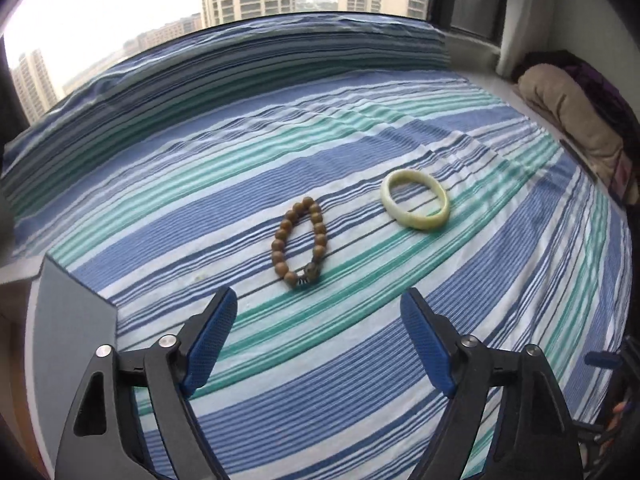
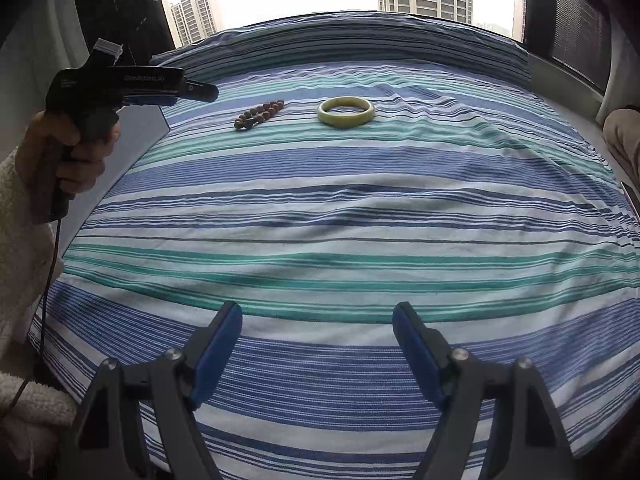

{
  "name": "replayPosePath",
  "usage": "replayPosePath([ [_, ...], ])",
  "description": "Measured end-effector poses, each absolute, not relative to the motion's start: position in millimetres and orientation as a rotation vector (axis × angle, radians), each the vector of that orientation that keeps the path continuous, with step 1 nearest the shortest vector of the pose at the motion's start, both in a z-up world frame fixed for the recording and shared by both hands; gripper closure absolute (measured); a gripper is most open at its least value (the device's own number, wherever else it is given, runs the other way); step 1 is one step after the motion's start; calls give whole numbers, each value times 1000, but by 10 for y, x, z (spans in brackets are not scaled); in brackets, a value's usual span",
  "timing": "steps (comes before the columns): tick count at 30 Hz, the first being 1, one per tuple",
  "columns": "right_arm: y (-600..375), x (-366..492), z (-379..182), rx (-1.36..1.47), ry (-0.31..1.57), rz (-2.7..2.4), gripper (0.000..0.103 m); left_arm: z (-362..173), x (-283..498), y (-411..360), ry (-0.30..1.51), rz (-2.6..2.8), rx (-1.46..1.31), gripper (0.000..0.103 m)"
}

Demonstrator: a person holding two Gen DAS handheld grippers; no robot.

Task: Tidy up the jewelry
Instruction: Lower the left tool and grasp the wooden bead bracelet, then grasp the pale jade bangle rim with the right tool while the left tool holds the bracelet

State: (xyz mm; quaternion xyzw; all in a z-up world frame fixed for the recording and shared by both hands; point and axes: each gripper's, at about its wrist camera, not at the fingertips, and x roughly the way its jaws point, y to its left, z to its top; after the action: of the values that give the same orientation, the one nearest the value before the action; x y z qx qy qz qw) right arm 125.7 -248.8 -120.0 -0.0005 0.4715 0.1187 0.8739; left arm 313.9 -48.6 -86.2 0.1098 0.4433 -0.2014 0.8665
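A brown wooden-bead bracelet (image 1: 300, 248) lies on the striped sheet (image 1: 200, 184), just beyond the tips of my left gripper (image 1: 318, 296). That gripper is open with nothing between its blue pads (image 1: 212, 336). A pale green bangle (image 1: 415, 200) rests flat to the right of the beads. The right wrist view shows the bead bracelet (image 2: 260, 114) and bangle (image 2: 346, 111) far off across the bed. There the left gripper (image 2: 200, 92) hovers left of the beads, gripped by a hand (image 2: 80, 152). My right gripper (image 2: 318, 308) is open over bare sheet, well short of both pieces.
A grey flat-sided object (image 1: 68, 320) sits at the sheet's left edge, below the left gripper (image 2: 136, 136). A raised striped ridge (image 1: 280, 48) runs along the window. A folded beige blanket (image 1: 572, 120) lies at the right. A white fleece sleeve (image 2: 20, 240) fills the lower left.
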Motion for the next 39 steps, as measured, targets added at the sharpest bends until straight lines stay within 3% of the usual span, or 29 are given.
replayPosePath([
  [4, -2583, 1270, -1227, 23, 994, 244, 24, -1142, 3361, -673, 940, -457, 371, 43],
  [7, -2642, 1296, -1264, 39, 1006, 240, 24, -1322, 3467, -738, 980, -489, 407, 68],
  [10, -2694, 1329, -1290, 56, 1012, 232, 24, -1366, 3514, -746, 989, -524, 389, 81],
  [16, -2750, 1411, -1294, 78, 1020, 229, 24, -1362, 3571, -690, 1077, -555, 333, 83],
  [21, -2811, 1712, -1056, 107, 1026, 368, 24, -1362, 3358, -621, 1114, -587, 297, 91],
  [24, -2824, 2258, -819, 102, 1022, 497, 24, -1352, 3136, -594, 1128, -603, 273, 91],
  [29, -2321, 3411, -838, -188, 1026, 567, 24, -1354, 2862, -519, 1175, -634, 129, 92],
  [32, -1933, 3893, -1144, -315, 1116, 600, 41, -1362, 2787, -430, 1203, -642, 2, 92],
  [33, -1843, 4000, -1252, -354, 1138, 592, 51, -1365, 2771, -386, 1210, -646, -48, 92],
  [35, -1738, 4147, -1437, -393, 1192, 576, 55, -1352, 2746, -283, 1213, -661, -164, 92],
  [37, -1723, 4201, -1473, -386, 1194, 554, 92, -1313, 2721, -148, 1200, -677, -296, 92],
  [39, -1768, 4179, -1403, -315, 1210, 579, 93, -1237, 2675, -25, 1179, -684, -404, 92],
])
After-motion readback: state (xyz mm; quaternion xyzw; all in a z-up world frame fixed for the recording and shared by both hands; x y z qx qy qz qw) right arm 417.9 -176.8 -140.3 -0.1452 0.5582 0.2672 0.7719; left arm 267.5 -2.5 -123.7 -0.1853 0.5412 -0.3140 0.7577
